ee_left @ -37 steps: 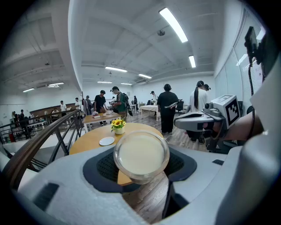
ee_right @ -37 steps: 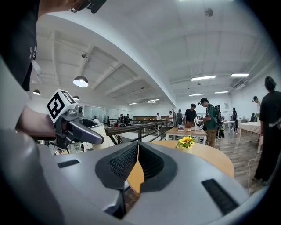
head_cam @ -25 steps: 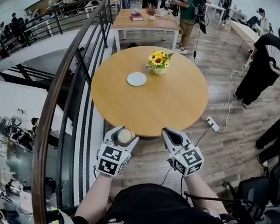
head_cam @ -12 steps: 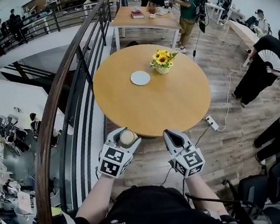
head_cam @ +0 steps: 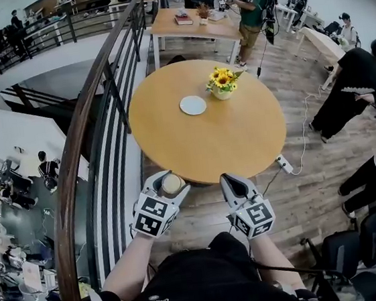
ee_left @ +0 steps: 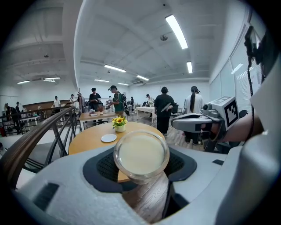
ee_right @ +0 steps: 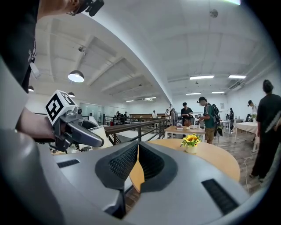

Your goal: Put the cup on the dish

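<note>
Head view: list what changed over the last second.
The table, with its dish and flowers, has drifted slightly right in the picture, so the person has moved a little. Nothing was taken hold of or let go. The left gripper stays shut on the cup, the right gripper stays shut and empty, and the dish is still bare.

Cup (ee_left: 141, 154) underside seemingly hidden.

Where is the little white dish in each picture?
Head view: dish on the round table, just left of the sunflowers.
Left gripper view: dish left of centre, below-left of the sunflowers, up-left of the cup.
Right gripper view: not visible.
Shared landmark: the sunflowers.
</note>
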### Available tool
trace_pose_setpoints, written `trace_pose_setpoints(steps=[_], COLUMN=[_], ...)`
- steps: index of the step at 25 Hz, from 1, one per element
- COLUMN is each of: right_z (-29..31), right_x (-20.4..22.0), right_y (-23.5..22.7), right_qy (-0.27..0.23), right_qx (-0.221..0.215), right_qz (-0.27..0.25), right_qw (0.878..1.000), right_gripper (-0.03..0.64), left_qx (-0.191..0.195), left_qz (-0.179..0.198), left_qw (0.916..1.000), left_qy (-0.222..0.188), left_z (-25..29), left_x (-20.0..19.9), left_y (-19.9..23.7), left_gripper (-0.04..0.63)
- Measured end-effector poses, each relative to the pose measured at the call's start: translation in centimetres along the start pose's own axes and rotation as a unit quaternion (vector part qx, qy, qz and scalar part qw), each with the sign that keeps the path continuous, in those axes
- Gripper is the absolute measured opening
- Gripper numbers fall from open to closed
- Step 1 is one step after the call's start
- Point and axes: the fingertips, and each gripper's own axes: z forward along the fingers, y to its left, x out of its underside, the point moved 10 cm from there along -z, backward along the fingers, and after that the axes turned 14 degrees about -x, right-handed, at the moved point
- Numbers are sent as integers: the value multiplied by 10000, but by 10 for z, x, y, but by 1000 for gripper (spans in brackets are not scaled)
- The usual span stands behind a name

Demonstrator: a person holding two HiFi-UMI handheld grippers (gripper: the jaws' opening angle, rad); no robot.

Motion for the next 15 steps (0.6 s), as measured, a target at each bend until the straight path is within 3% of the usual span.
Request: trace_pose_setpoints(steps=[15], right_z=[15], right_x=[-4], right_y=[-15], right_qy=[-56], right_qx=[-24], right_qz=[-20], right_qw=[10000], right_gripper=[12], left_qx=[23], left_qz=[118], left_qw=[9999], left_qy=[-72], left_z=[16], left_x=[-13], left_y=[10], left_gripper=[262])
